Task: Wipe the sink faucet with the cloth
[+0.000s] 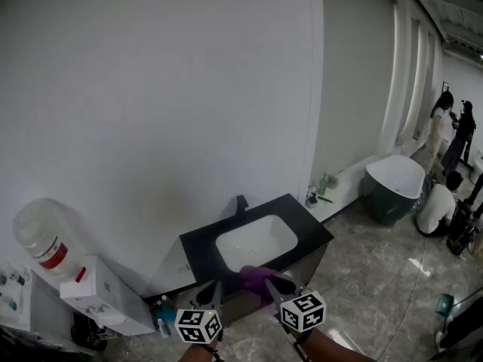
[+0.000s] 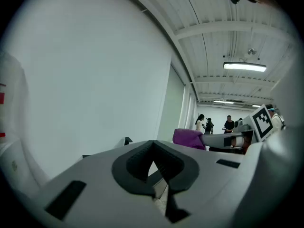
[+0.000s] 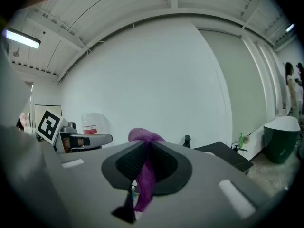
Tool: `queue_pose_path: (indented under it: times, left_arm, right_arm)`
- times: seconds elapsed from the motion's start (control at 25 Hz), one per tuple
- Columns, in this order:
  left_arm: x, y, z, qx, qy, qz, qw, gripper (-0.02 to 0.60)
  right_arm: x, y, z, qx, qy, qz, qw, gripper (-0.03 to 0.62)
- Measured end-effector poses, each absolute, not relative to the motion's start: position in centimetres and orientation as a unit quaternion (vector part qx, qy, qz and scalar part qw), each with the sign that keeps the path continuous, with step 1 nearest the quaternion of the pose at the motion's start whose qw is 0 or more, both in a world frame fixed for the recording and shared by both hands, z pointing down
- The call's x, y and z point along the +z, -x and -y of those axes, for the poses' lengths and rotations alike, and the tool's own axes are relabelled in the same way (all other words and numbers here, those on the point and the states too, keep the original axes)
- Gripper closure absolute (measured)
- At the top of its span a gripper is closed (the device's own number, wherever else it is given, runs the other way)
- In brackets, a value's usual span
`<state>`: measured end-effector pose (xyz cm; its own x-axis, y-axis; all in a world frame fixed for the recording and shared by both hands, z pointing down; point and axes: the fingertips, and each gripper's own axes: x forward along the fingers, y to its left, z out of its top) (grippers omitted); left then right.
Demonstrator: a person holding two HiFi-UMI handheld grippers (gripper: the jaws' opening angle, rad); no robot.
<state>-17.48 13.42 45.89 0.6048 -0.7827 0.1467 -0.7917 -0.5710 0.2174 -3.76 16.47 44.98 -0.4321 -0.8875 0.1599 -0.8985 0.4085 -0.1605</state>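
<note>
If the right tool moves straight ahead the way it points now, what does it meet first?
Probably the white wall, passing left of the black faucet; depth is unclear. The right tool is shut on the purple cloth.

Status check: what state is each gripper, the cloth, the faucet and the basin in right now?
Left gripper: shut, empty.
Right gripper: shut on the purple cloth.
That purple cloth: bunched, hanging between the jaws.
Black faucet: upright, untouched.
White sink basin: nothing seen in it.
</note>
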Motion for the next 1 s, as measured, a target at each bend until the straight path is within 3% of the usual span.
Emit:
queue_pose_path:
  times: [1.0]
  left_arm:
    - [46.4,19.8,-10.9,0.026,-0.904,0.406,0.133,0.577]
  right_arm:
    - [45.3,6.5,-13.8,0.11,-0.56,0.821,0.011,0.565]
